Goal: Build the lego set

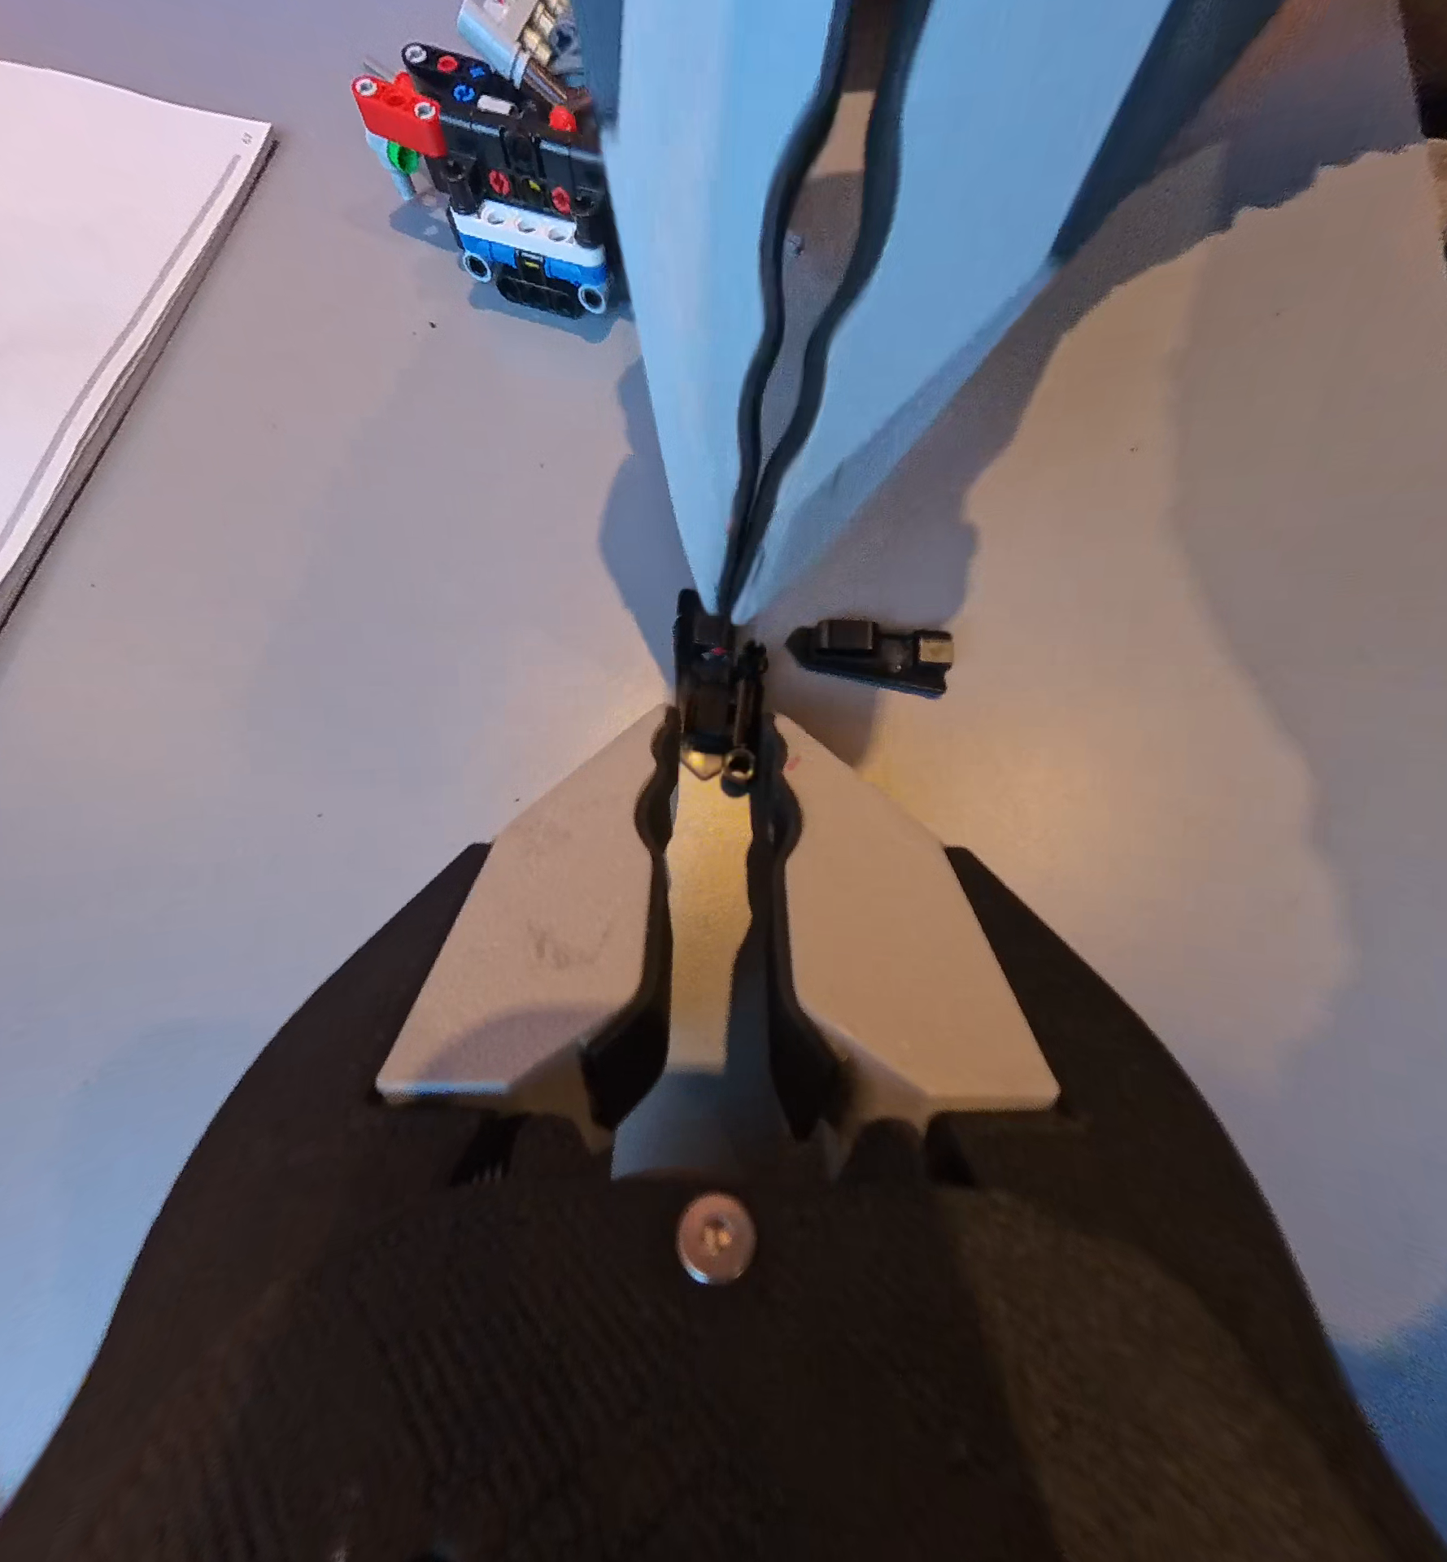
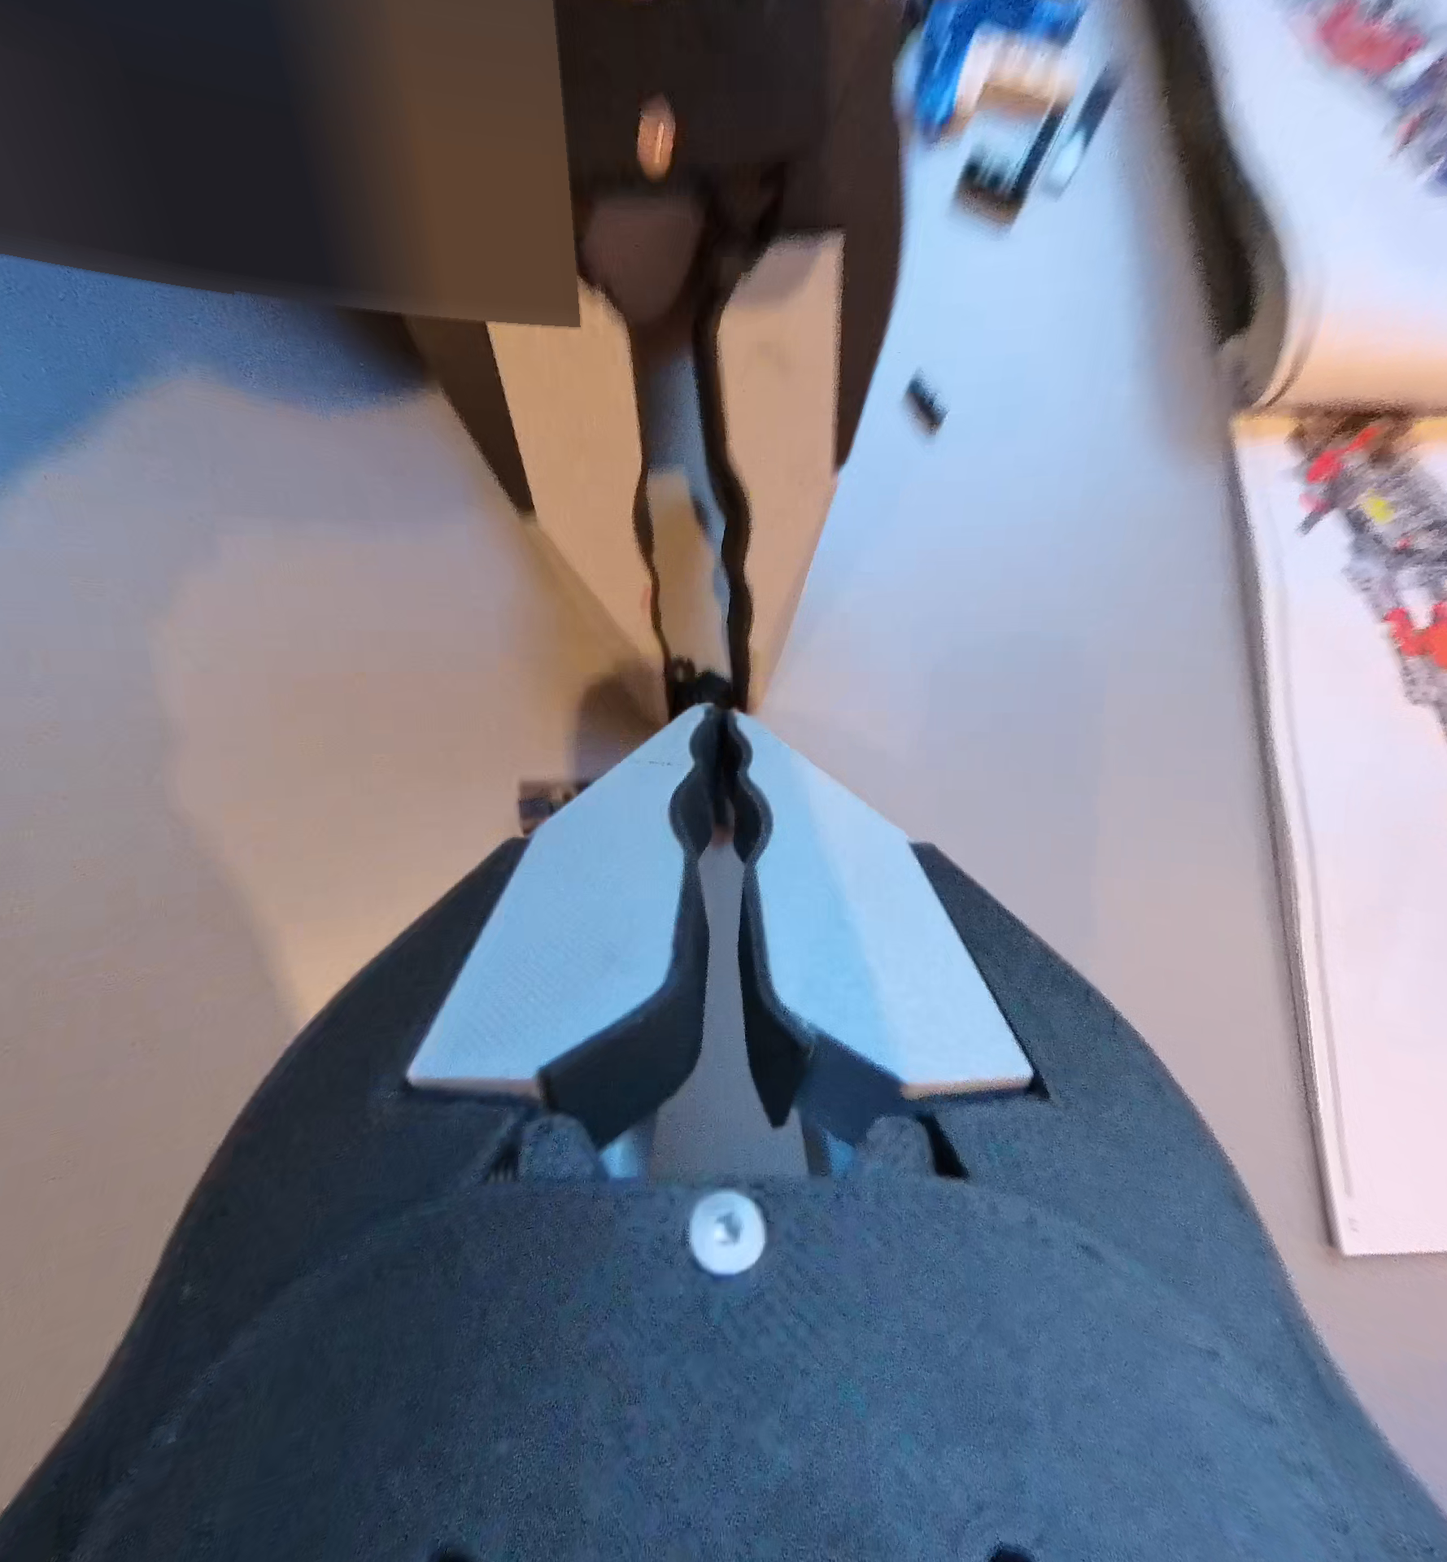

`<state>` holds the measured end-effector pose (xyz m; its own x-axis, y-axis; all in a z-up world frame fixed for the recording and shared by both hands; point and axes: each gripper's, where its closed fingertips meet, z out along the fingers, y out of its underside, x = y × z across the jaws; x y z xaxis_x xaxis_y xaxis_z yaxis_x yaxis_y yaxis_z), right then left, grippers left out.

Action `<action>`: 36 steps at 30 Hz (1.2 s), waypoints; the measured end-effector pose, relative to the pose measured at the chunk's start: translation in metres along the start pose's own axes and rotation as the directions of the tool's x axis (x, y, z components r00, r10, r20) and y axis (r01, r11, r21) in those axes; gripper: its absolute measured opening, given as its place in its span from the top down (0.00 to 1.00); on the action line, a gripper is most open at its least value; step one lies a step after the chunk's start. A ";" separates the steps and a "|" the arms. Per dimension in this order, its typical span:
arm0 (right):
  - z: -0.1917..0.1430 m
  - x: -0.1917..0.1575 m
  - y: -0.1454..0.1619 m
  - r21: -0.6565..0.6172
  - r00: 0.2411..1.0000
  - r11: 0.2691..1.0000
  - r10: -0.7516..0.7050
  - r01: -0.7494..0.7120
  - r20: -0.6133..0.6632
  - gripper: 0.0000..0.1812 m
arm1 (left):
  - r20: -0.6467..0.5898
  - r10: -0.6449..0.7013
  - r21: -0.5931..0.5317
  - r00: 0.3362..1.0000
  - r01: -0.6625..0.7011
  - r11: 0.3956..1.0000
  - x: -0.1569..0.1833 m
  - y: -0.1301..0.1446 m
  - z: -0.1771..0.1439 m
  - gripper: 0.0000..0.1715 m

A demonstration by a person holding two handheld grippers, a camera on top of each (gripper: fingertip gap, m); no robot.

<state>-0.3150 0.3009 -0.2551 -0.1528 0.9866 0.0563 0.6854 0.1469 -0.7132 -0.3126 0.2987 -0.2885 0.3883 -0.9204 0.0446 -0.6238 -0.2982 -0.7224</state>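
Observation:
My left gripper (image 1: 715, 744) is shut on a small black lego piece (image 1: 713, 676) and holds it just above the grey table. My right gripper (image 1: 724, 604) comes in from the opposite side, tip to tip with the left, and its closed tips pinch the far end of the same piece. In the right wrist view the right gripper (image 2: 720, 718) is shut, the black piece (image 2: 694, 676) shows only as a sliver beyond its tips, and the left gripper (image 2: 703, 668) faces it. A partly built lego model (image 1: 508, 177) in black, red, white and blue stands at the far left.
A second loose black piece (image 1: 872, 663) lies on the table just right of the grippers. An instruction booklet (image 1: 69, 296) lies at the left edge; it also shows at the right of the right wrist view (image 2: 1379, 676). A small black part (image 2: 922, 401) lies farther off. The grippers are tip to tip, or close to it.

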 end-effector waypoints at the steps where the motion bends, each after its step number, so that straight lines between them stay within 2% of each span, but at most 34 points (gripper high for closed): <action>1: -0.007 0.001 -0.011 0.084 1.000 0.996 0.031 -0.031 -0.002 1.00 | 0.008 0.008 -0.002 1.000 -0.008 1.000 0.001 0.000 0.000 0.91; 3: -0.018 0.001 -0.019 0.190 0.996 0.978 0.084 -0.081 -0.007 1.00 | 0.017 0.030 -0.003 0.999 -0.030 1.000 0.005 0.000 -0.001 0.91; 5: -0.019 -0.001 -0.016 0.230 0.994 0.967 0.113 -0.107 -0.012 1.00 | 0.033 0.034 0.026 0.999 -0.035 0.999 0.008 -0.006 -0.004 0.90; 6: -0.016 -0.001 -0.012 0.229 0.993 0.967 0.119 -0.112 -0.018 1.00 | 0.017 0.031 0.039 0.999 -0.032 0.999 0.013 -0.009 -0.005 0.80; 9: -0.004 0.000 0.007 0.155 0.992 0.981 0.124 -0.118 -0.030 1.00 | 0.020 -0.034 0.033 0.999 0.034 0.999 0.014 -0.006 -0.009 0.68; 13: 0.008 -0.014 0.023 0.057 0.995 0.994 0.095 -0.096 0.011 1.00 | 0.042 -0.188 0.093 0.981 0.183 0.979 0.003 -0.001 -0.024 0.67; 16: -0.007 -0.008 0.015 0.105 0.997 0.994 0.040 -0.033 -0.067 1.00 | 0.098 -0.254 0.129 0.962 0.241 0.962 -0.011 0.000 -0.046 0.67; 18: -0.020 -0.006 0.009 0.167 0.995 0.982 0.095 -0.087 -0.041 1.00 | 0.226 -0.253 0.139 0.941 0.226 0.964 -0.037 0.000 -0.068 0.74; 19: -0.024 -0.006 0.008 0.190 0.992 0.974 0.128 -0.124 -0.011 1.00 | 0.299 -0.252 0.115 0.921 0.227 0.967 -0.055 0.004 -0.077 0.82; 21: -0.028 -0.007 0.009 0.208 0.986 0.964 0.163 -0.167 0.033 1.00 | 0.374 -0.234 -0.011 0.897 0.257 0.966 -0.086 0.025 -0.080 0.86; 24: -0.030 -0.002 0.018 0.192 0.987 0.969 0.161 -0.158 -0.001 1.00 | 0.322 -0.232 -0.180 0.918 0.300 0.937 -0.096 0.054 -0.064 0.87; 25: -0.032 0.000 0.019 0.196 0.988 0.969 0.154 -0.148 -0.016 1.00 | 0.306 -0.230 -0.173 0.924 0.292 0.941 -0.095 0.053 -0.061 0.90; 26: -0.033 0.001 0.021 0.197 0.988 0.970 0.150 -0.142 -0.026 1.00 | 0.287 -0.218 -0.177 0.933 0.275 0.945 -0.093 0.052 -0.059 0.99; 31: -0.032 0.002 0.018 0.219 0.983 0.959 0.184 -0.181 0.006 1.00 | 0.322 -0.174 -0.182 0.931 0.241 0.953 -0.092 0.051 -0.058 0.99; 32: -0.032 0.001 0.013 0.236 0.981 0.953 0.192 -0.191 0.021 1.00 | 0.324 -0.161 -0.151 0.932 0.219 0.964 -0.089 0.042 -0.057 1.00; 33: -0.032 0.001 0.007 0.253 0.978 0.945 0.203 -0.206 0.039 1.00 | 0.288 -0.166 -0.061 0.943 0.191 0.980 -0.079 0.021 -0.054 1.00; 34: -0.033 0.002 0.002 0.271 0.973 0.935 0.223 -0.230 0.058 1.00 | 0.244 -0.150 0.079 0.958 0.134 0.988 -0.064 -0.011 -0.053 1.00; 35: -0.035 0.004 -0.005 0.295 0.964 0.918 0.250 -0.264 0.084 1.00 | 0.231 -0.082 0.222 0.970 0.029 0.975 -0.047 -0.045 -0.056 1.00; 36: -0.039 0.004 -0.011 0.323 0.953 0.897 0.278 -0.303 0.122 1.00 | 0.285 0.012 0.272 0.959 -0.093 0.958 -0.034 -0.064 -0.059 1.00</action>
<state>-0.2958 0.3060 -0.2196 -0.0421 0.9723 -0.2299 0.4307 -0.1900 -0.8823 -0.3254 0.3339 -0.2030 0.5579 -0.8139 -0.1623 -0.4487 -0.1313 -0.8840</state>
